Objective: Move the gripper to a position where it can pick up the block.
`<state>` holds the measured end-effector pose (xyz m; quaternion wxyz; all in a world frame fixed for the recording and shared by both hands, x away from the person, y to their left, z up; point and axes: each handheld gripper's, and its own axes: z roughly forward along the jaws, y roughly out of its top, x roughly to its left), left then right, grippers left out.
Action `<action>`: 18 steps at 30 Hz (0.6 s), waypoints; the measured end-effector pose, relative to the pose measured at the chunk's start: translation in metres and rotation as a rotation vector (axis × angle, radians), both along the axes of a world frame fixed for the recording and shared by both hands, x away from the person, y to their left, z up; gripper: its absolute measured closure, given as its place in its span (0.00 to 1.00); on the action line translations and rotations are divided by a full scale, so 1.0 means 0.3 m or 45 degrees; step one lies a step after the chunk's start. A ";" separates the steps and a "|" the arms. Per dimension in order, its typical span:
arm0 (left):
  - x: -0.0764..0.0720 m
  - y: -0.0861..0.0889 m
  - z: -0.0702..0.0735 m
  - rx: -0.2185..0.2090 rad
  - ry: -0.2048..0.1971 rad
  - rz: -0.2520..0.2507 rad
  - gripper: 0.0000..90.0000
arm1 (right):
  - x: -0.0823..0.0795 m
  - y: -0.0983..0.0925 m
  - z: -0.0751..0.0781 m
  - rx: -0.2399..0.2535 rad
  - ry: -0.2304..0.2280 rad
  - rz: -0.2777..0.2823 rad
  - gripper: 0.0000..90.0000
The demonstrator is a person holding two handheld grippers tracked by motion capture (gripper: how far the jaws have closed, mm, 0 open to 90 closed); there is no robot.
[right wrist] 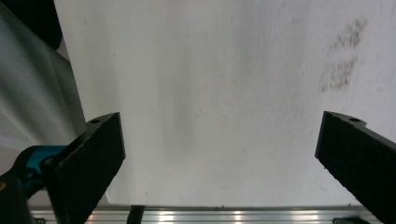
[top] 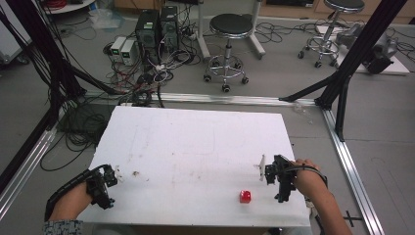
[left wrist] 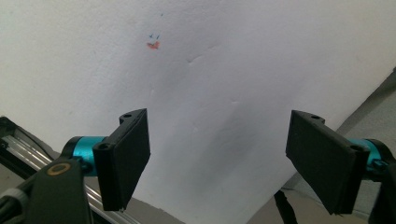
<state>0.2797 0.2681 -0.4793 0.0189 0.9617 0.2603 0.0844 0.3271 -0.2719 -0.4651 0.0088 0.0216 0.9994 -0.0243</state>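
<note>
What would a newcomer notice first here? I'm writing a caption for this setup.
A small red cube sits alone on the white table, near its front edge, just left of the right gripper. Both grippers, the left gripper at the front left corner, are open and hold nothing.

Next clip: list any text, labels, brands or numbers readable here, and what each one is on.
None can be read.
Small red and blue marks on the white table: too small and blurred to tell whether they are writing.
Red cube: no legible marking.
Two computer towers and white boxes on the floor: too small to read any labels.
</note>
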 end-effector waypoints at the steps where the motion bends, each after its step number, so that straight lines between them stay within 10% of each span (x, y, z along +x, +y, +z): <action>1: 0.000 0.000 0.000 0.000 0.000 0.000 0.25 | -0.001 0.014 -0.001 0.001 0.003 0.005 0.01; 18: -0.003 0.004 0.013 -0.024 -0.018 0.001 0.25 | -0.018 0.242 -0.106 0.043 0.048 0.096 0.01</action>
